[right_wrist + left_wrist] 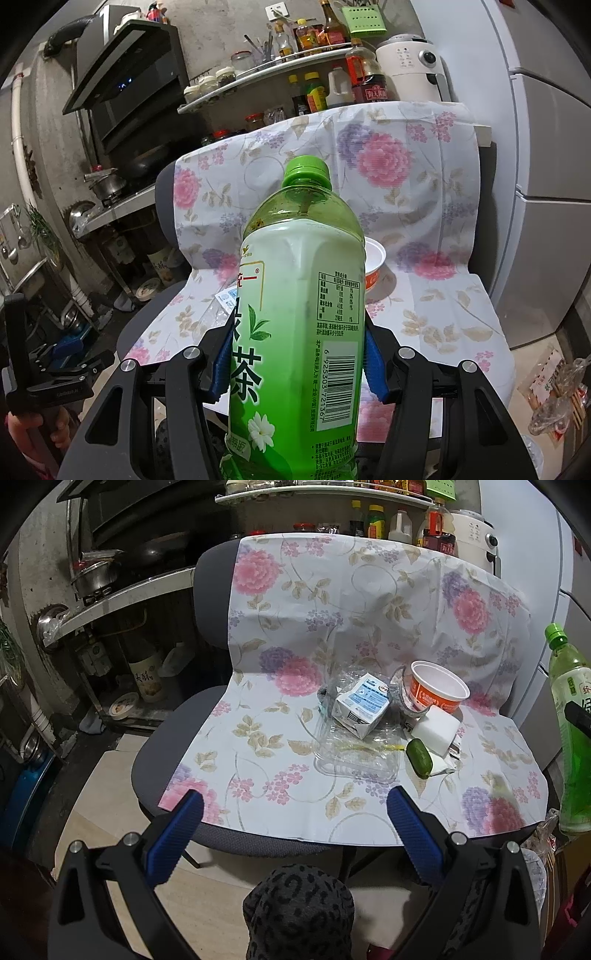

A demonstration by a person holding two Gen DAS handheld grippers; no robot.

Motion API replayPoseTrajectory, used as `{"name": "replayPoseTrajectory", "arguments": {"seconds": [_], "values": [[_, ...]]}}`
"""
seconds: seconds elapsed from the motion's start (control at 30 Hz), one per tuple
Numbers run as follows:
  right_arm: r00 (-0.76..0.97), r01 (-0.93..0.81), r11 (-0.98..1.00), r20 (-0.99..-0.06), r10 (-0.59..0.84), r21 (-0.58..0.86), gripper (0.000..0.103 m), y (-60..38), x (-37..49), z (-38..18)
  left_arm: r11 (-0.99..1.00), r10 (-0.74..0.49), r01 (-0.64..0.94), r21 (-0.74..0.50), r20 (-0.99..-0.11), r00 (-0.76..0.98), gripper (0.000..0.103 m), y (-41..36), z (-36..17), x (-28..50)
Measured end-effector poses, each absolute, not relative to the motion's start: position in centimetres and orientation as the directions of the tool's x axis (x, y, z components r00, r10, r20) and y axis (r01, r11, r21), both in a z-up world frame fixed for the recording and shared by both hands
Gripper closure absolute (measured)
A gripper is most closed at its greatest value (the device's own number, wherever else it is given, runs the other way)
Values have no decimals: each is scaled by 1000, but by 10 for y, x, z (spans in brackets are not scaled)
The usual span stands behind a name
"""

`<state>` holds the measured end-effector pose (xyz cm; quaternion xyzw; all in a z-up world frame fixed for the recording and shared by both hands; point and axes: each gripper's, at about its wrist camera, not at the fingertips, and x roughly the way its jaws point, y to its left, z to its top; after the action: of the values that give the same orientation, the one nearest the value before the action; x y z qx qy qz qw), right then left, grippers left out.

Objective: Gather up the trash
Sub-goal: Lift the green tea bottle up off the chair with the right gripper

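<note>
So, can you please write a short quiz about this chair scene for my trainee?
1. True or false: the right hand-held gripper is shut on the green tea bottle.
2. Which item lies closest to the front edge of the floral cloth? A) orange cup B) milk carton C) clear plastic tray
3. Fill in: the left hand-held gripper is ____ and holds nothing.

Key: 1 true; 2 C; 3 open.
</note>
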<state>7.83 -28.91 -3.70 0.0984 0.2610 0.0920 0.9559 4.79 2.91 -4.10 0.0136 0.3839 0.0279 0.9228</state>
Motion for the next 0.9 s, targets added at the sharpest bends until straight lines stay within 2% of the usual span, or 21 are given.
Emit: {"name": "replayPoseTrajectory", "arguments": {"seconds": [0.9], "values": [[845,-122,963,-484,227,239,45,-295,74,-35,998,65,-44,48,-711,700,7,31,-41,50]]}}
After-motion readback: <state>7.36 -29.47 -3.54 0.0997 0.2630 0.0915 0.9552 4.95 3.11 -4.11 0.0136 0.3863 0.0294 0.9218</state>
